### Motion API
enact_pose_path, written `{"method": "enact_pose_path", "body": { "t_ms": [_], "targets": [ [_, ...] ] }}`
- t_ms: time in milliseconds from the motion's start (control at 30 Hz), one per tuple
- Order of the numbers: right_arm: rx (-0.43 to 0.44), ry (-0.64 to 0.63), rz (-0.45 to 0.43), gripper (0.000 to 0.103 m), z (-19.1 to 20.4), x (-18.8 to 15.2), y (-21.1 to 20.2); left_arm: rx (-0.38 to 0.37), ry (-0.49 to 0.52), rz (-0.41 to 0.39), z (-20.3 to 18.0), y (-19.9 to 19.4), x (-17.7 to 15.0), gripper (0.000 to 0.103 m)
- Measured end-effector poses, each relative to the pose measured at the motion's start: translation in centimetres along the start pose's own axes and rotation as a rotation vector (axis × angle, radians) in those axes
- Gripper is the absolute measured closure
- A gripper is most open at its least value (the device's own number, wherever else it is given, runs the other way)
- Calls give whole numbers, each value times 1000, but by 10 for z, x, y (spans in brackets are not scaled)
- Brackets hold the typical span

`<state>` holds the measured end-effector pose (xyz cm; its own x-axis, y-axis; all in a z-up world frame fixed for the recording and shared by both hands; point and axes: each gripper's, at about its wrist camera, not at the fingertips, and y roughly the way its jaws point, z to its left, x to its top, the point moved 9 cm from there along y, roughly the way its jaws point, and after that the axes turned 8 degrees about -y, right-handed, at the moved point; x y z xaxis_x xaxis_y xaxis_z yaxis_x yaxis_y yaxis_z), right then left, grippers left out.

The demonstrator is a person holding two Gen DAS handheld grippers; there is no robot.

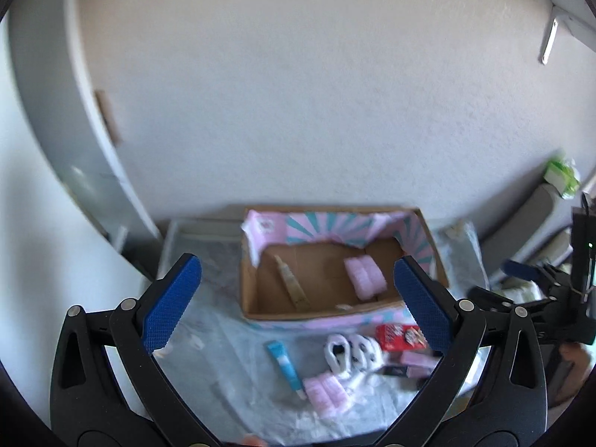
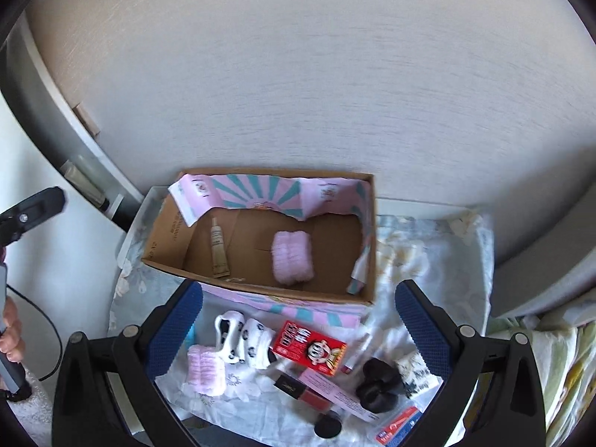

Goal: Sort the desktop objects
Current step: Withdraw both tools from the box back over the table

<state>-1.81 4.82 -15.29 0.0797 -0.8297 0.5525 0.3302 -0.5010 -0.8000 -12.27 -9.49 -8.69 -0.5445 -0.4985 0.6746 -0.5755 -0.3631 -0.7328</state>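
Both grippers hang above the table w/ nothing between their pads. Left gripper (image 1: pixel 298 305) has its blue pads spread wide apart, empty; right gripper (image 2: pixel 298 335) likewise splayed and empty.

The cardboard box (image 2: pixel 167 234), lined w/ pink-and-teal paper, sits at the back of the table against the wall, open top. Inside it: a beige tube (image 2: pixel 219 247) lying along the left part of the floor, and a pink fuzzy roll (image 2: pixel 292 259) nearer the middle, apart from the tube.

In front of the box, on the floral cloth (image 2: pixel 428 246):
- a second pink fuzzy roll (image 2: pixel 206 370), front left
- black-and-white socks (image 2: pixel 242 339) just right of it, touching it
- a red cartoon box (image 2: pixel 311 348) right of the socks
- a slim pink box (image 2: pixel 335 391) w/ a dark end, lying below the red one
- a black lumpy item (image 2: pixel 378 380), prob. a hair clip, too blurred to be sure
- a round black lid (image 2: pixel 327 426) at the front edge
- a blue tube (image 1: pixel 285 367), seen clearly only in the left wrist view, left of the socks

A hand (image 2: pixel 11 331) grips the left tool's handle at the far left of the right wrist view.
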Motion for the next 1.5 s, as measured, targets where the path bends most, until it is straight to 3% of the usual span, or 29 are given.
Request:
{"method": "enact_pose_path", "body": {
  "t_ms": [400, 767, 1033, 1500],
  "targets": [
    [-55, 5, -3, 0, -30, -27, -24, 40, -38, 35, 17, 3, -27, 0],
    [-66, -41, 30, 0, -35, -48, -20, 50, -56, 46, 20, 8, -48, 0],
    [-65, -53, 67, 0, -42, -68, -8, 71, -117, 139, 31, 30, -87, 0],
    [-41, -77, 140, 0, -57, -102, 9, 106, -147, 226, 31, 58, -142, 0]
  ]
}}
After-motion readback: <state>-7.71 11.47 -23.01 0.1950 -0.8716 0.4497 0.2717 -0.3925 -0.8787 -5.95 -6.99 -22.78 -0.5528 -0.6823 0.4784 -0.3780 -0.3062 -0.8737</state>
